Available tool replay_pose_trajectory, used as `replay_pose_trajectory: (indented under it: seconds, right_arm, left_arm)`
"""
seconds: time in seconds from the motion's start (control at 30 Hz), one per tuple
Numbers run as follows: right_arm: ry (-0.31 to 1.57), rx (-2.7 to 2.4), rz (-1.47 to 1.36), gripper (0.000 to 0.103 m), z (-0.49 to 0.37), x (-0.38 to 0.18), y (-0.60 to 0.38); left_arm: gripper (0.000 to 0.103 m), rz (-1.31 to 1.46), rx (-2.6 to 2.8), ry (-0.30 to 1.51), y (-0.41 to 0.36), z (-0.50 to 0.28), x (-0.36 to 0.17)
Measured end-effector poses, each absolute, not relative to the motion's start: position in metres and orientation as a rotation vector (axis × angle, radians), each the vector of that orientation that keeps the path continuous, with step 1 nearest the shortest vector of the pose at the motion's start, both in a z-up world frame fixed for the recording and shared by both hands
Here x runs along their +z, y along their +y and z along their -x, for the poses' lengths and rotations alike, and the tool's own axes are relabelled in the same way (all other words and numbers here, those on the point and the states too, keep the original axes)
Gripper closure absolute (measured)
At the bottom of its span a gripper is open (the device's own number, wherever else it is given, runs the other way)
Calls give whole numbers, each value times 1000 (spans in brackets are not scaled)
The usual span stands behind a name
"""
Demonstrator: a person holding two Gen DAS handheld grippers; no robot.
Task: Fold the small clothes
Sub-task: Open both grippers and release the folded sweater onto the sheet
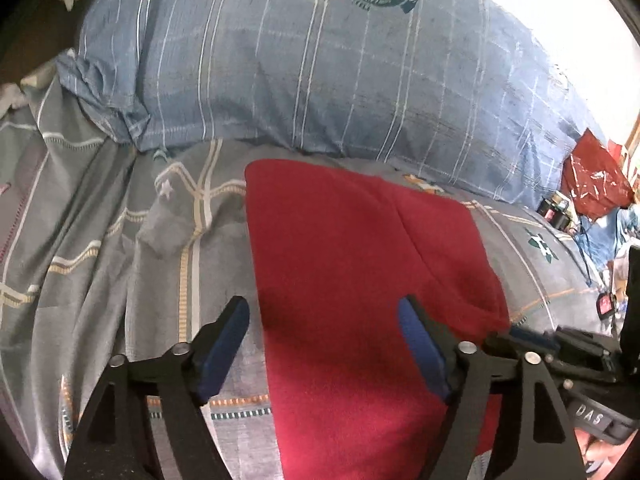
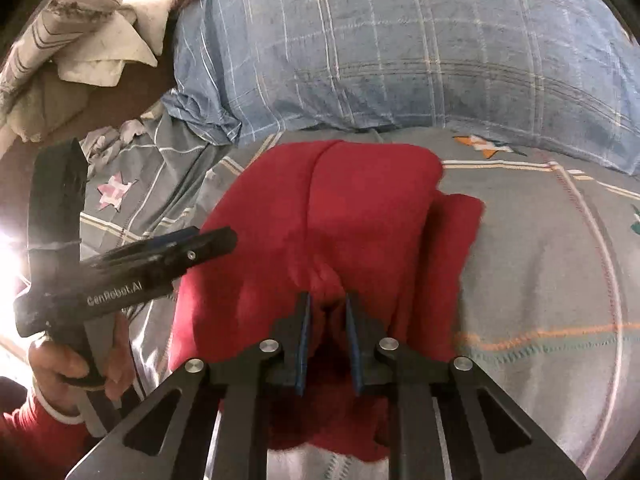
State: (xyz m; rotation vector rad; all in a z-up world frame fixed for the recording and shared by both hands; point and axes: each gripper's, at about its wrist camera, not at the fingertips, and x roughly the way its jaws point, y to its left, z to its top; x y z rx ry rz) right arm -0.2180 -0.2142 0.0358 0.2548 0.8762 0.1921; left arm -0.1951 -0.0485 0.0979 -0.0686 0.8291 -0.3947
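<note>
A red garment (image 1: 352, 280) lies folded on the grey patterned bedsheet (image 1: 120, 240); it also shows in the right wrist view (image 2: 360, 220). My left gripper (image 1: 324, 320) is open and empty, hovering over the garment's left part, and it appears from the side in the right wrist view (image 2: 192, 246). My right gripper (image 2: 326, 304) is shut on a bunched fold of the red garment at its near edge. Its fingers (image 1: 532, 336) show at the right in the left wrist view.
A blue checked pillow (image 1: 320, 60) lies behind the garment, also in the right wrist view (image 2: 400, 40). Crumpled pale cloths (image 2: 80, 28) sit at the far left. A red bag (image 1: 596, 176) and small items stand at the far right.
</note>
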Motion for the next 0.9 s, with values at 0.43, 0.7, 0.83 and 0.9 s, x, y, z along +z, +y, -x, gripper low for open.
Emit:
replay_pose_trajectory:
  seconds: [0.43, 0.7, 0.83, 0.9]
  right_arm:
    - [875, 114, -197, 77, 238, 42, -209]
    - [795, 174, -196, 64, 250, 70, -192]
    - [868, 136, -162, 63, 239, 43, -187]
    - [915, 123, -189, 62, 236, 25, -190]
  left_arm:
    - [25, -57, -337, 801, -69, 216, 92]
    - [25, -88, -286, 728, -56, 247, 110]
    - [25, -77, -275, 724, -46, 263, 115]
    - [25, -82, -270, 715, -42, 270, 118]
